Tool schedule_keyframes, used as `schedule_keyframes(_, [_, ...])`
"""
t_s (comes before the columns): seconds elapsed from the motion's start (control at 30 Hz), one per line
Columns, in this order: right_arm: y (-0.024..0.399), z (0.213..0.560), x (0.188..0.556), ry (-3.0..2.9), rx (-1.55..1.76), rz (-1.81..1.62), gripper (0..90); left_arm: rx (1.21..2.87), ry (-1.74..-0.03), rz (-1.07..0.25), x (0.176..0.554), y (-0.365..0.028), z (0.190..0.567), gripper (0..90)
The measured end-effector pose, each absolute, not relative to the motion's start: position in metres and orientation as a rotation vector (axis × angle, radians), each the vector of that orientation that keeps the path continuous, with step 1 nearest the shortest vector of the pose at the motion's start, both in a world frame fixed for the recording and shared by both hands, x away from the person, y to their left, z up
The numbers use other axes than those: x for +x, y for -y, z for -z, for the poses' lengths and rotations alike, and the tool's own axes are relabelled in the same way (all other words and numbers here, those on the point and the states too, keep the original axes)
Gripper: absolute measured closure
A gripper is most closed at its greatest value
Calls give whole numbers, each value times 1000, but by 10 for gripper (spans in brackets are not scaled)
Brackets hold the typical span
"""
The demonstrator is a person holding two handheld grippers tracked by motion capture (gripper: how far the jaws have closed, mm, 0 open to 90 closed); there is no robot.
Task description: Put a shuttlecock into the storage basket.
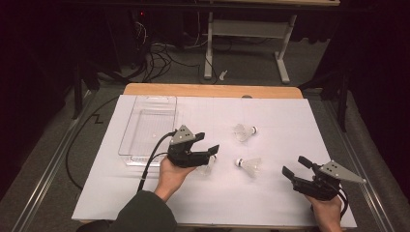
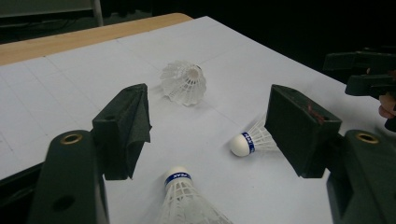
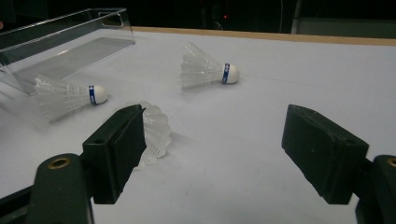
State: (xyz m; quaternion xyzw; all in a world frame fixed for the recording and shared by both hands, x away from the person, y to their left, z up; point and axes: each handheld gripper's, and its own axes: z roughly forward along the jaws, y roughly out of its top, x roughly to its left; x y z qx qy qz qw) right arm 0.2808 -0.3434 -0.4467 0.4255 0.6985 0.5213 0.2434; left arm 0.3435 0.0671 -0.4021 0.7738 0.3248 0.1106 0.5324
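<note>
Three white shuttlecocks lie on the white sheet. One shuttlecock (image 1: 207, 166) (image 2: 184, 203) (image 3: 65, 95) lies just below my left gripper (image 1: 209, 143) (image 2: 210, 121), which is open and holds nothing. A second shuttlecock (image 1: 249, 166) (image 2: 250, 140) (image 3: 156, 128) lies mid-table, partly hidden behind a jaw in both gripper views. The third shuttlecock (image 1: 244, 131) (image 2: 184, 83) (image 3: 208, 69) sits farther back. My right gripper (image 1: 295, 166) (image 3: 217, 140) hovers open at the front right, pointed toward the middle one.
A clear plastic tray (image 1: 147, 128) (image 3: 60, 42) stands at the back left of the sheet, behind the left gripper. The wooden table edge (image 1: 212, 90) runs along the far side. Cables and a desk frame lie on the floor beyond.
</note>
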Motion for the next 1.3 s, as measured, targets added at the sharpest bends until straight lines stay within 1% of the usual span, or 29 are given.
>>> schedule_keyframes(0.2, [343, 447, 281, -1913, 1163, -1419, 220, 1853, -761, -274, 343, -65, 401, 316])
schedule_keyframes(0.4, [343, 447, 281, -1913, 1158, -1423, 221, 1862, -783, -238, 344, -66, 400, 313])
schedule_keyframes(0.8, [343, 447, 281, -1915, 1160, -1419, 221, 1877, -796, -253, 343, -72, 395, 322])
schedule_keyframes(0.93, [343, 447, 281, -1916, 1160, -1419, 221, 1891, -821, -225, 345, -75, 391, 334])
schedule_keyframes(1.3, [343, 447, 281, -1917, 1159, -1413, 222, 2008, -829, -220, 347, -77, 384, 369])
